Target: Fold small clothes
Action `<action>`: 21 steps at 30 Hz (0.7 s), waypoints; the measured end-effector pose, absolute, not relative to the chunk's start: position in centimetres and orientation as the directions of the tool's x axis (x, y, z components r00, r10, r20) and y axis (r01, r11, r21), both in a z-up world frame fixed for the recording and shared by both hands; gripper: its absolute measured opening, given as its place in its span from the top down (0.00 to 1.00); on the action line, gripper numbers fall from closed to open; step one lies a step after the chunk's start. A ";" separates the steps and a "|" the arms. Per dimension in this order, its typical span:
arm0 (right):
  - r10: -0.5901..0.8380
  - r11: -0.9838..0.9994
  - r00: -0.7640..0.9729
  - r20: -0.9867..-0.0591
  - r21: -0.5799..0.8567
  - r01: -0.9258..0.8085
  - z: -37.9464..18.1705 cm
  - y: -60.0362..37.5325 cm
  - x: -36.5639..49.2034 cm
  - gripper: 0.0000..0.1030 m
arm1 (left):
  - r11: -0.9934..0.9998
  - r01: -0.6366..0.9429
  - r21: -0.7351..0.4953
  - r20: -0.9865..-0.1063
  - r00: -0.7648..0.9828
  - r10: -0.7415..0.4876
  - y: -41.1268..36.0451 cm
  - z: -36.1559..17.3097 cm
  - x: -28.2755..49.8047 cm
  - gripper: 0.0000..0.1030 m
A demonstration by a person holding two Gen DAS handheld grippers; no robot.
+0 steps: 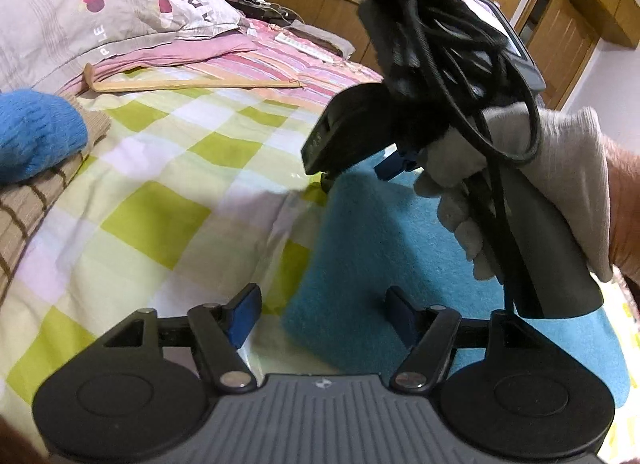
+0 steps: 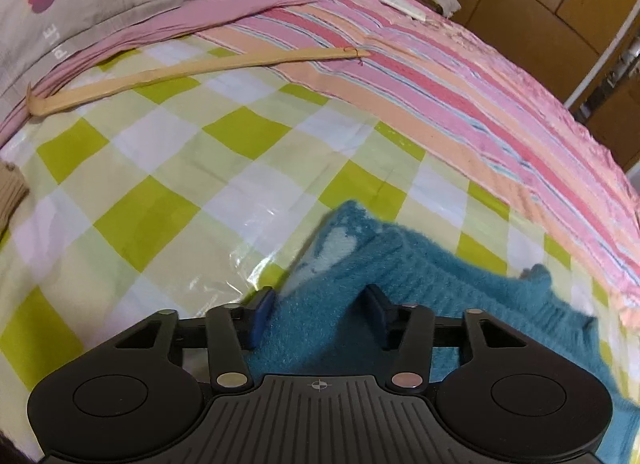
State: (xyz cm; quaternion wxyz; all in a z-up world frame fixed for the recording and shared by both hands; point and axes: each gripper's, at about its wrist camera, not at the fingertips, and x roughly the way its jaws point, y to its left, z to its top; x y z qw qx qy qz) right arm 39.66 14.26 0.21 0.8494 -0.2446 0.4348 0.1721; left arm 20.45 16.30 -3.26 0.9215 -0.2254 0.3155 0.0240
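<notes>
A fuzzy teal garment (image 1: 380, 248) lies flat on the green-checked bed cover (image 1: 160, 168). My left gripper (image 1: 322, 316) hovers open over its near left edge; the cloth lies below the gap and neither pad presses on it. A gloved hand (image 1: 520, 168) holds my right gripper (image 1: 360, 176) above the garment's far edge. In the right wrist view the right gripper (image 2: 319, 314) stands open, low over the teal garment (image 2: 420, 276), with its left finger (image 2: 262, 314) at the cloth's edge. A pale patch shows on the folded-up corner just beyond it.
A bright blue fuzzy piece (image 1: 36, 140) rests on a brown striped garment (image 1: 28, 208) at the left. A long wooden stick (image 1: 192, 84) lies across the bed's far part, before a grey pillow (image 1: 80, 8) and a pink striped blanket (image 2: 460, 96). Wooden cupboards (image 1: 560, 24) stand behind.
</notes>
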 end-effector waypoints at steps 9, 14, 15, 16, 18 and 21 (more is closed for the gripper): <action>0.151 0.844 0.582 -0.799 -0.202 -0.496 3.0 11.6 38.8 0.80 | 0.893 -0.164 -0.418 -0.522 0.848 -0.088 15.2 -3.3 19.0 0.14; 0.204 0.867 0.585 -0.785 -0.133 -0.481 4.8 9.7 38.5 0.81 | 0.897 -0.158 -0.413 -0.476 0.877 -0.065 14.8 -3.1 18.5 0.13; 0.217 0.870 0.584 -0.782 -0.116 -0.479 5.1 9.3 38.4 0.81 | 0.900 -0.161 -0.405 -0.468 0.882 -0.053 14.8 -3.0 18.4 0.11; 0.227 0.872 0.583 -0.780 -0.103 -0.478 5.4 8.9 38.4 0.81 | 0.901 -0.166 -0.400 -0.468 0.882 -0.046 14.8 -3.1 18.5 0.08; 0.245 0.876 0.582 -0.775 -0.080 -0.475 5.9 8.1 38.3 0.81 | 0.906 -0.174 -0.387 -0.492 0.869 -0.043 14.6 -3.5 19.0 0.08; 0.267 0.884 0.581 -0.769 -0.045 -0.466 6.7 7.0 38.2 0.82 | 0.898 -0.175 -0.403 -0.516 0.854 -0.065 14.4 -4.2 19.3 0.08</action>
